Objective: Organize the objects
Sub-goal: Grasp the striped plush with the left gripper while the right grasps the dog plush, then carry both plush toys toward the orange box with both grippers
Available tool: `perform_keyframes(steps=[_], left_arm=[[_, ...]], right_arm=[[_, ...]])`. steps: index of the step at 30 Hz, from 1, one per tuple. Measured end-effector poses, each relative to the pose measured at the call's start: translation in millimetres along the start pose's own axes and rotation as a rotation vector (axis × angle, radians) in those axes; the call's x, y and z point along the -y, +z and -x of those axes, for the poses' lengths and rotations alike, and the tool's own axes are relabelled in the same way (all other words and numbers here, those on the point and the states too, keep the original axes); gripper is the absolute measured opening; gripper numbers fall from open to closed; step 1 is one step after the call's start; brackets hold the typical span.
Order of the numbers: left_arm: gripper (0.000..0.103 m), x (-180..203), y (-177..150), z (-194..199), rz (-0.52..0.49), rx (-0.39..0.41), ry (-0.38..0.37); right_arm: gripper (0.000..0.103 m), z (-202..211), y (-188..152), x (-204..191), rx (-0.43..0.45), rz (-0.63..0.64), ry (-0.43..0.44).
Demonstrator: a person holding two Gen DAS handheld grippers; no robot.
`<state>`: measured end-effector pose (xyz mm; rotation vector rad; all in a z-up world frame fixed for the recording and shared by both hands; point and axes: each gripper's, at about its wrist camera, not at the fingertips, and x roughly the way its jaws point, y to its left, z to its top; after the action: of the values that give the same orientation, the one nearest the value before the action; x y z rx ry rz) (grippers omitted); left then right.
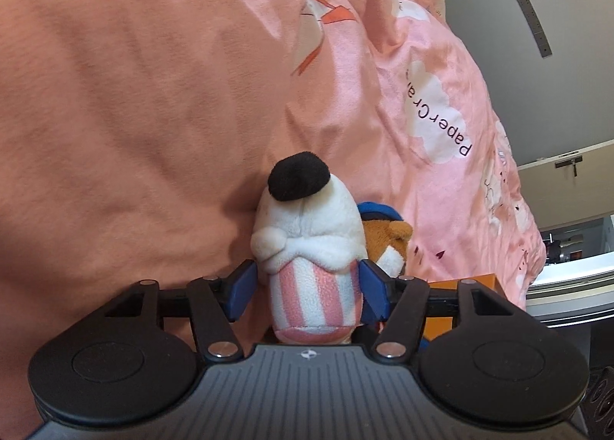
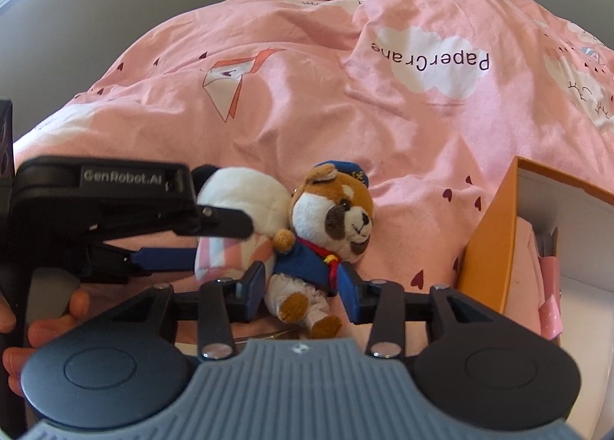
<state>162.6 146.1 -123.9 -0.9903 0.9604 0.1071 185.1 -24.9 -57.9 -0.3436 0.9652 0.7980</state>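
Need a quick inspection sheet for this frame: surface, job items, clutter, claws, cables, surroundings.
Surface: pink quilt printed with clouds and paper cranes, rumpled.
Job's things: white plush toy with black tip and pink-striped base; bear plush in blue cap and jacket, lying beside it and touching it; orange box to the right, open, something pink inside.
Clutter: nothing seen.
Claws: left claw closed around the white plush's striped base; right claw open, its fingers either side of the bear's lower body.
Cables: nothing seen.
Surroundings: grey wall, bright window at upper left in the right wrist view.
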Motion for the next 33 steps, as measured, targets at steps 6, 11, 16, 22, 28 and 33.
perform_keyframes(steps=[6, 11, 16, 22, 28, 33], left_arm=[[0.063, 16, 3, -7, -0.067, 0.026, 0.016], [0.058, 35, -4, 5, -0.268, 0.038, 0.097], [0.058, 50, -23, 27, -0.551, 0.05, 0.228], [0.06, 34, -17, 21, -0.543, 0.001, 0.243], [0.068, 33, -13, 25, -0.481, -0.006, 0.227], [0.077, 45, -12, 28, -0.518, 0.048, 0.258]], right_arm=[[0.044, -6, -3, 4, -0.023, -0.007, -0.013], [0.044, -6, -2, 4, -0.019, -0.01, -0.012], [0.044, -3, 0, 4, -0.005, -0.01, 0.007], [0.044, -13, -1, -7, -0.032, 0.059, 0.003], [0.047, -7, -2, 0, -0.026, 0.039, 0.0], [0.047, -5, -1, 5, -0.011, 0.024, 0.017]])
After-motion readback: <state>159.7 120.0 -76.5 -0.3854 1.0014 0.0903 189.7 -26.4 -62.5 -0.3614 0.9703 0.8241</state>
